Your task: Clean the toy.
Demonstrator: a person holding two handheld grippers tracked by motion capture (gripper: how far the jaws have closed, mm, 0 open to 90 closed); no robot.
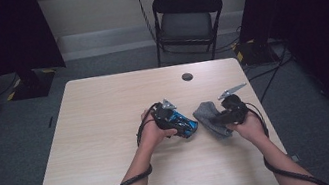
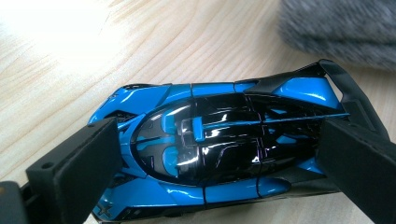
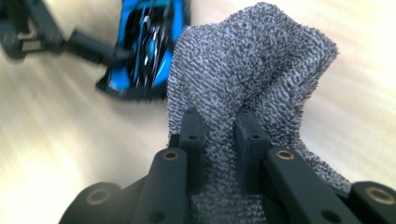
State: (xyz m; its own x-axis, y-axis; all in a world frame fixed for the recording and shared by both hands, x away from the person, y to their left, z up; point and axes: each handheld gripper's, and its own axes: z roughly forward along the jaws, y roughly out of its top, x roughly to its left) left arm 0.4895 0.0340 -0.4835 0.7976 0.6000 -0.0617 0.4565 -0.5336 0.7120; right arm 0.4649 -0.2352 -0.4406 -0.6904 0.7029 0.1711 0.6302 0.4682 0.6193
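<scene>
A blue and black toy car [image 2: 210, 140] lies on the wooden table, and my left gripper [image 2: 219, 149] is shut on it, one jaw at its nose and one at its tail. In the high view the car [image 1: 187, 126] sits just right of the table's middle, under the left gripper [image 1: 177, 120]. My right gripper [image 3: 219, 130] is shut on a fold of a grey knitted cloth [image 3: 252, 60], which bunches up above the jaws. That cloth [image 1: 205, 112] rests just right of the car, with the right gripper [image 1: 221, 117] at its near edge.
The light wooden table [image 1: 106, 122] has a round cable hole [image 1: 187, 76] near its far edge. A black folding chair [image 1: 186, 23] stands behind the table. Dark curtains hang at both sides, and cables run across the floor at the right.
</scene>
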